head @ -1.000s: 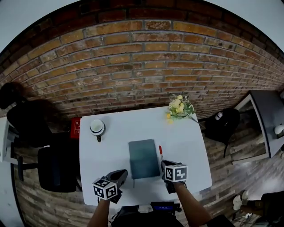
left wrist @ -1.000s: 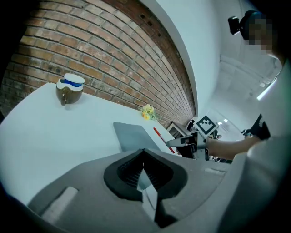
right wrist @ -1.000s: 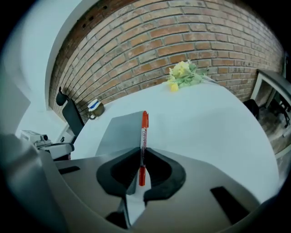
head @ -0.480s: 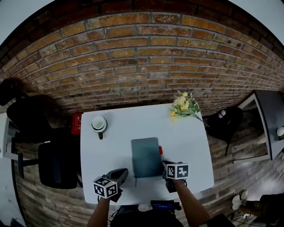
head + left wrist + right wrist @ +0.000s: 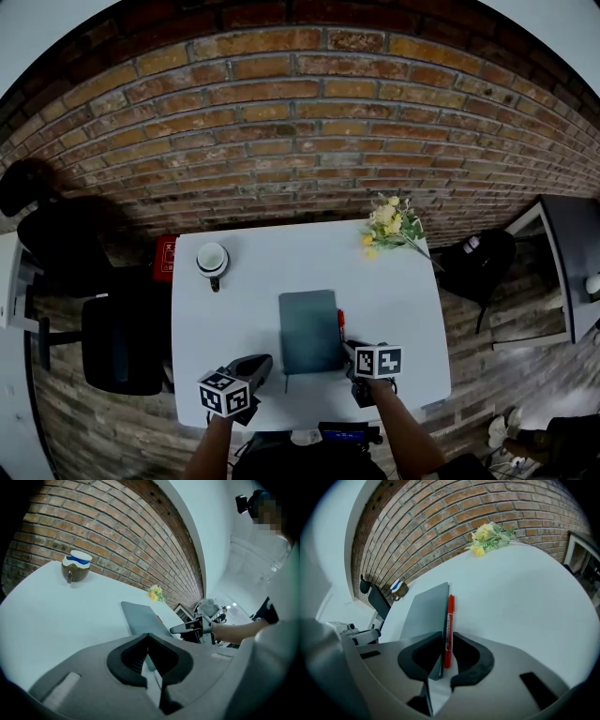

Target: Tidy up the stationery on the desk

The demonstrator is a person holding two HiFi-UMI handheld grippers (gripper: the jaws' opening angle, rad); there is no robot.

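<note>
A dark teal notebook lies flat in the middle of the white desk. A red pen lies on the desk along the notebook's right edge. My right gripper hovers just short of the pen's near end. Its jaws stand a narrow gap apart, and through that gap the right gripper view shows the red pen and the notebook edge. My left gripper is by the desk's front edge, left of the notebook, shut and holding nothing.
A brown cup with a white lid stands at the back left of the desk. A bunch of yellow flowers lies at the back right corner. A black chair is to the left and a brick wall behind.
Nothing on the desk has moved. Both grippers stay where they were; only the head view has shifted a little.
</note>
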